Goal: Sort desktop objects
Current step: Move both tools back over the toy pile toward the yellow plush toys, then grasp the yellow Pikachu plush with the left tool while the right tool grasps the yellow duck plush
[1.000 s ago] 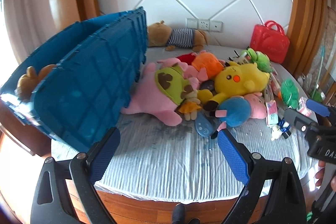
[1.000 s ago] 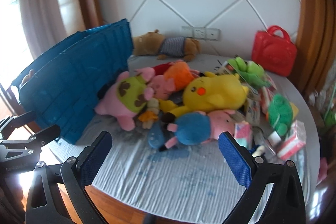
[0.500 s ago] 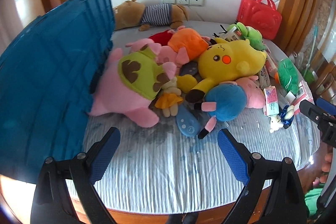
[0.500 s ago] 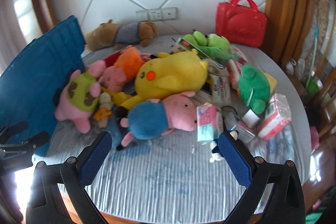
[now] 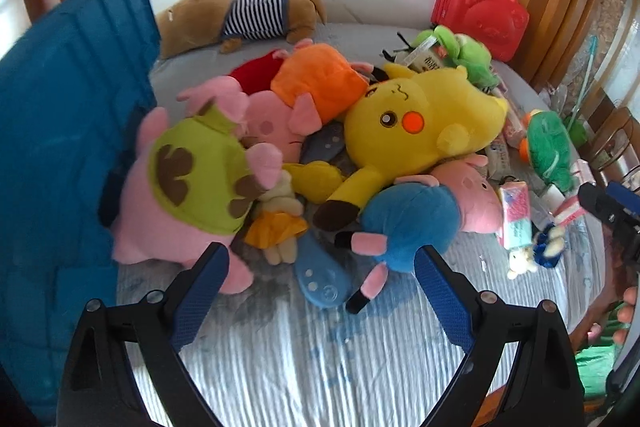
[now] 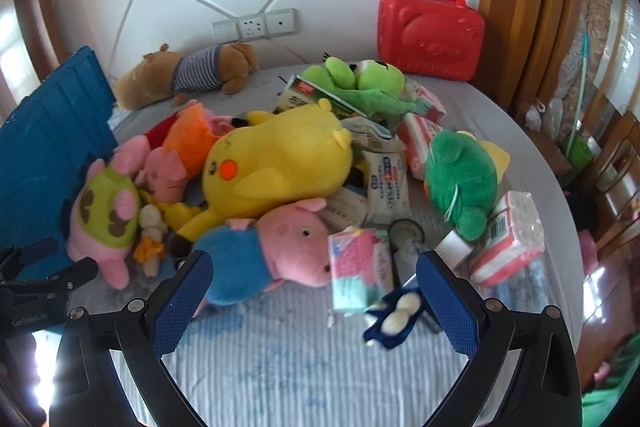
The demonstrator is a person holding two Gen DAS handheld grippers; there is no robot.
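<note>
Toys (image 5: 420,123) lie piled ahead of both wide, empty claws, left (image 5: 320,287) and right (image 6: 310,297); pack writing is unreadable.

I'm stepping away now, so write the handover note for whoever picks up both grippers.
Left gripper: open, empty, over the front of the toy pile.
Right gripper: open, empty, aimed at the blue-shirted pig plush.
Plush pile, with the yellow plush at its centre, lies mid-table; tissue packs lie to the right; blue crate stands at the left; red case stands at the back.
Done: nothing visibly sorted.
Left: everything on the table.
</note>
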